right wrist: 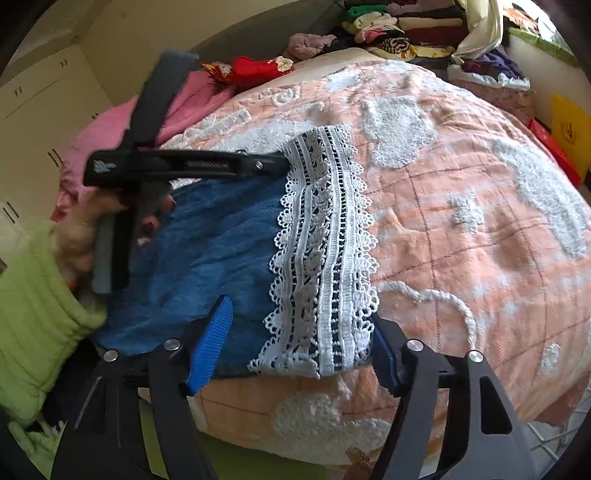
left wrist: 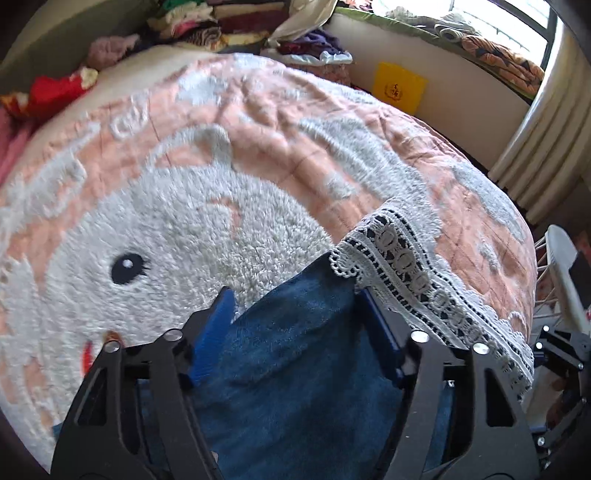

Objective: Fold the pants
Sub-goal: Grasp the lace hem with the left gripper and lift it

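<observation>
Blue denim pants (right wrist: 218,251) with a white lace hem (right wrist: 325,258) lie on the pink and white bedspread (right wrist: 461,206). My left gripper (left wrist: 295,325) is open, its blue-padded fingers (left wrist: 218,325) straddling the denim (left wrist: 295,369) beside the lace hem (left wrist: 417,280). It also shows in the right wrist view (right wrist: 177,166) at the pants' far edge, held by a hand. My right gripper (right wrist: 303,336) is open around the near end of the lace hem, and its body shows in the left wrist view (left wrist: 561,350).
Piles of folded and loose clothes (right wrist: 399,29) lie at the far end of the bed. A pink blanket (right wrist: 110,129) lies at the left. A yellow bag (left wrist: 399,86) leans against the wall. A curtain (left wrist: 543,122) hangs at the right. White cabinets (right wrist: 44,96) stand at the left.
</observation>
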`<move>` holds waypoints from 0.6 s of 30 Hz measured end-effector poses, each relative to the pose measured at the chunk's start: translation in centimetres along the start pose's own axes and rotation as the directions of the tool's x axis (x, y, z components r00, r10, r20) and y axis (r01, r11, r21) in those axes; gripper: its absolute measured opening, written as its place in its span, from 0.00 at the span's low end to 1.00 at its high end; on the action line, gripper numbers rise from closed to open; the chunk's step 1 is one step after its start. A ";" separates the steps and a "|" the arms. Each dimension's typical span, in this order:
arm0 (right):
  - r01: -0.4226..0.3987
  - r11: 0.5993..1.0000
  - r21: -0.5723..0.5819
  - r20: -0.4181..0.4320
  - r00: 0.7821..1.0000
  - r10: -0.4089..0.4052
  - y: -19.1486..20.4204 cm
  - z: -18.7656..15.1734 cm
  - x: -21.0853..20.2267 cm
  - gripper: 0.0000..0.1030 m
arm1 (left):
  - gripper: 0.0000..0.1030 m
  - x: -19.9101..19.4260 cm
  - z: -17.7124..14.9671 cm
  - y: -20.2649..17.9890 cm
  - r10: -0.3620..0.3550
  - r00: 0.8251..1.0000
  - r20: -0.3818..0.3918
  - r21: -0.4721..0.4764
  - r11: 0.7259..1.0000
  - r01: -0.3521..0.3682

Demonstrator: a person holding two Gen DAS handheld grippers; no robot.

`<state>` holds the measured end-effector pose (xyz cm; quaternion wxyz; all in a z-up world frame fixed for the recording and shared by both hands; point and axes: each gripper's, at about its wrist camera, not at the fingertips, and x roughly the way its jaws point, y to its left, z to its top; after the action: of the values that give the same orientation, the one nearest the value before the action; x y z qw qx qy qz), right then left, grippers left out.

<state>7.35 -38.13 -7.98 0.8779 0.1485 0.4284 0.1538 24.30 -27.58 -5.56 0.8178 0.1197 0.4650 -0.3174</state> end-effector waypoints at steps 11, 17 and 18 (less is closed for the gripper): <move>-0.071 0.997 0.020 0.008 0.997 0.071 -0.4 0.9 1.3 0.43 | 0.22 0.1 -0.4 -1.0 -0.043 0.999 0.016 0.066 0.997 0.042; -0.083 0.996 -0.016 0.010 0.996 0.083 0.8 1.7 1.9 0.35 | 0.12 0.0 -0.6 -1.6 -0.042 0.999 0.024 0.073 0.997 0.041; -0.087 0.996 -0.022 0.013 0.996 0.087 1.0 1.9 1.7 0.33 | 0.09 -0.2 -0.6 -1.5 -0.050 0.998 0.031 0.065 0.997 0.048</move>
<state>9.70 -36.74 -7.69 0.8750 0.1588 0.4135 0.1955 22.89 -28.32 -5.62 0.8129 0.1294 0.4439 -0.3542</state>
